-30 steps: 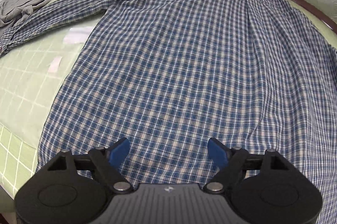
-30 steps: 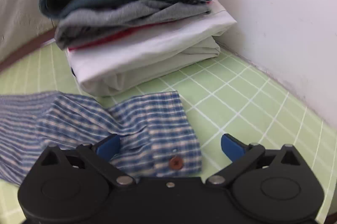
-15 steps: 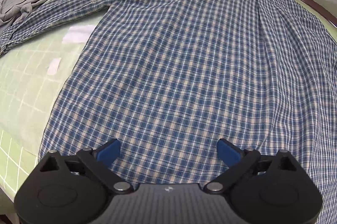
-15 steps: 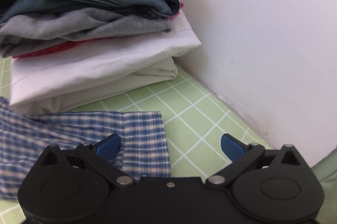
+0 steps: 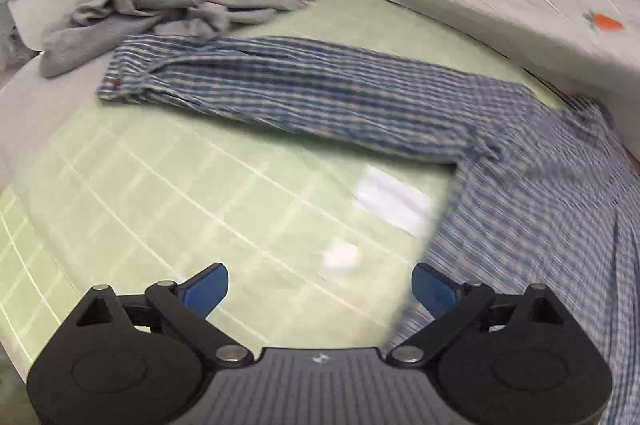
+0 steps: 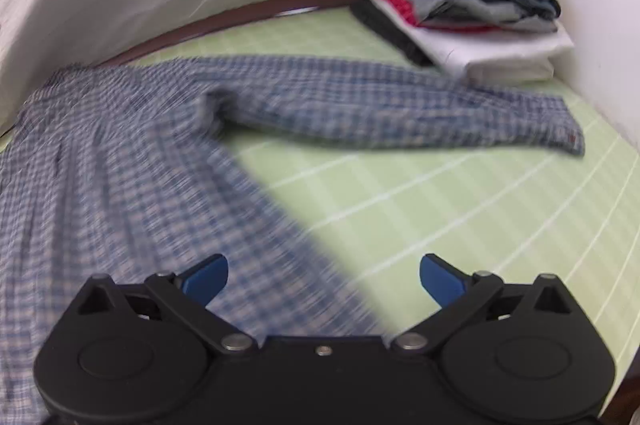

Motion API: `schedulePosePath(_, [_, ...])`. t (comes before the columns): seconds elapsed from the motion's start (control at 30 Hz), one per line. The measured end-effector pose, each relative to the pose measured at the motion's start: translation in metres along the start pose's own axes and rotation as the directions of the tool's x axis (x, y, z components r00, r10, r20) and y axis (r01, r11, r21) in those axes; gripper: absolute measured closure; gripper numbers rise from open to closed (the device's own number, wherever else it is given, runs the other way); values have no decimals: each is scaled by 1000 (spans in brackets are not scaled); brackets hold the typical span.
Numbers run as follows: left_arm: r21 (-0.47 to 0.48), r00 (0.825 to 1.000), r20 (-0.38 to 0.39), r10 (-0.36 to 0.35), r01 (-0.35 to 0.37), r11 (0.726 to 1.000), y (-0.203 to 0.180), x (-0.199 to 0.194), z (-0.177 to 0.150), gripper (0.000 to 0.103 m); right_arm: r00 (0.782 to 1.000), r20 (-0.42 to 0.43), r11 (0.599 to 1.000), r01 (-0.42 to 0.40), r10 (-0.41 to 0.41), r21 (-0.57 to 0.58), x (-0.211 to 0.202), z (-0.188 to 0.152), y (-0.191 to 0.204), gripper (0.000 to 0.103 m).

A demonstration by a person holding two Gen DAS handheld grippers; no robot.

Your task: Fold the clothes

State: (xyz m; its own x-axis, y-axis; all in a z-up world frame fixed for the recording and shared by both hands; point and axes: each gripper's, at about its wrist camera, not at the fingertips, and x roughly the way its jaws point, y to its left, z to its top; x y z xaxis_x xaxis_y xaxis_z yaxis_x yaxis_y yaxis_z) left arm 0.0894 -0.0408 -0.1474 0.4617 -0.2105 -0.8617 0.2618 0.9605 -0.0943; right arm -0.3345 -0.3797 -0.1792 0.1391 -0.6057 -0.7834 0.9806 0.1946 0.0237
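Only rightward, folded stack (image 6: 472, 5)

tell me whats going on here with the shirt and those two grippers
A person is folding clothes with a handheld gripper in each hand. A blue plaid shirt lies spread flat on the green grid mat, both sleeves stretched out to the sides. The left gripper and right gripper are both open and holding nothing, hovering near the shirt's side edges. A stack of folded clothes sits in the corner, and a crumpled grey garment lies past the other sleeve. No fold is made yet.
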Motion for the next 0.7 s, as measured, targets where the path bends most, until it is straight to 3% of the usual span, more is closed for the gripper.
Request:
schedulePosePath(0.07, [-52, 999, 24, 33, -31, 998, 29, 11, 25, 6, 999, -34, 999, -24, 23, -33, -11, -16, 22, 0])
schedulePosePath(0.17, [-146, 996, 46, 71, -64, 987, 70, 29, 60, 6, 999, -46, 991, 20, -27, -132, -27, -28, 43, 0])
schedulePosePath(0.3, [-243, 989, 54, 137, -120, 963, 115, 55, 93, 8, 996, -68, 996, 43, -49, -80, -38, -27, 49, 0])
schedulePosePath(0.43, [-243, 977, 54, 204, -185, 952, 132, 79, 112, 8, 992, -85, 993, 87, -93, -77, -38, -24, 62, 0])
schedulePosePath(0.53, [-185, 966, 74, 249, -232, 955, 131, 88, 120, 8, 988, -109, 992, 100, -108, -83, -33, -23, 76, 0])
schedulePosePath(0.63, [-151, 959, 97, 268, -252, 956, 128, 86, 123, 23, 987, -118, 987, 95, -110, -127, -25, -24, 94, 0])
schedulePosePath(0.7, [-127, 948, 112, 298, -283, 950, 126, 81, 121, 46, 985, -129, 982, 95, -117, -165, -17, -25, 105, 0])
